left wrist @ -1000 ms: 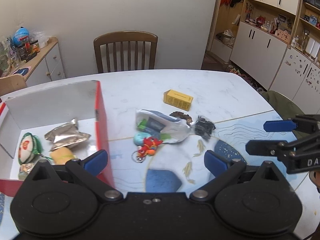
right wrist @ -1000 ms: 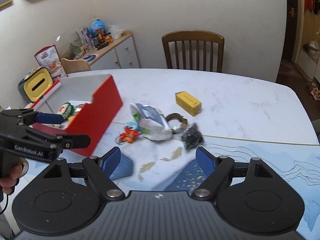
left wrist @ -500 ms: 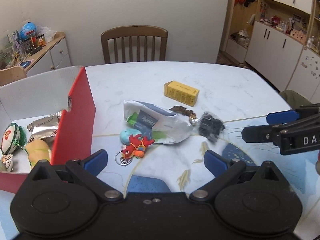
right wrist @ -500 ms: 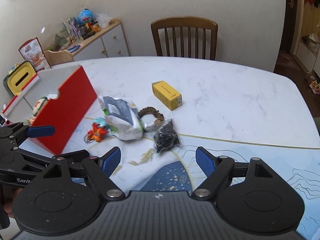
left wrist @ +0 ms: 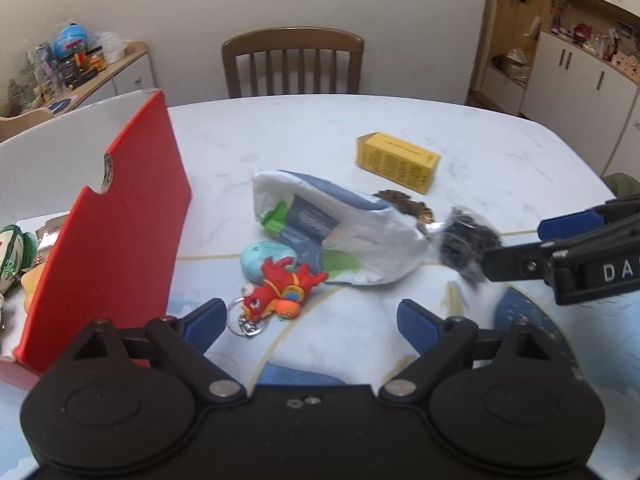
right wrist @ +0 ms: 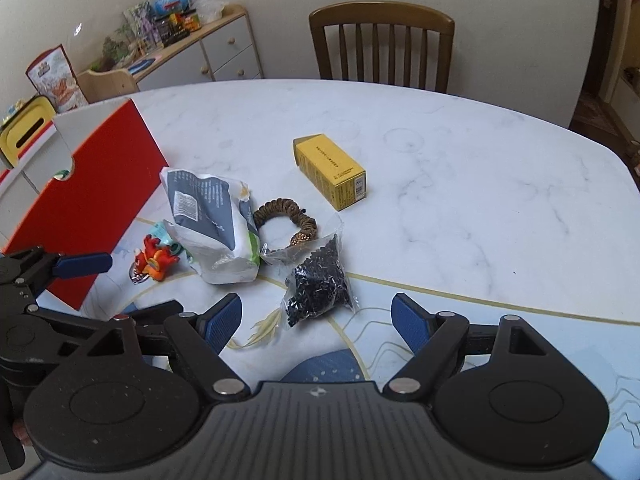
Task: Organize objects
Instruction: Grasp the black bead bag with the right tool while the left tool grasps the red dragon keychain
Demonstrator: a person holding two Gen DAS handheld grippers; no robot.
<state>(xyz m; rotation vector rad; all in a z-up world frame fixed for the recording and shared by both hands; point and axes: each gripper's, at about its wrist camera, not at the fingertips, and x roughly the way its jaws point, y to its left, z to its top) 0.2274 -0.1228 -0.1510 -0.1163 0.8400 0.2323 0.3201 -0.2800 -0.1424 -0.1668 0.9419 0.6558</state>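
Hovering spread and empty, the right tool point(right wrist: 316, 316) faces the bead bag point(right wrist: 318, 286) near the desk's point(right wrist: 460, 184) front edge; left tool point(left wrist: 308, 318) likewise spread.

bare tabletop point(right wrist: 480, 208) is lying open right of the yellow box point(right wrist: 330, 170). the red box wall point(left wrist: 116, 232) is blocking the left; the white bag point(left wrist: 340, 232) and bead pouch point(right wrist: 318, 284) are crowding the centre.

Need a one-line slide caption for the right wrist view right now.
Open right claw poised over the clear bag of black beads, with white pouch, yellow box and red box beyond.
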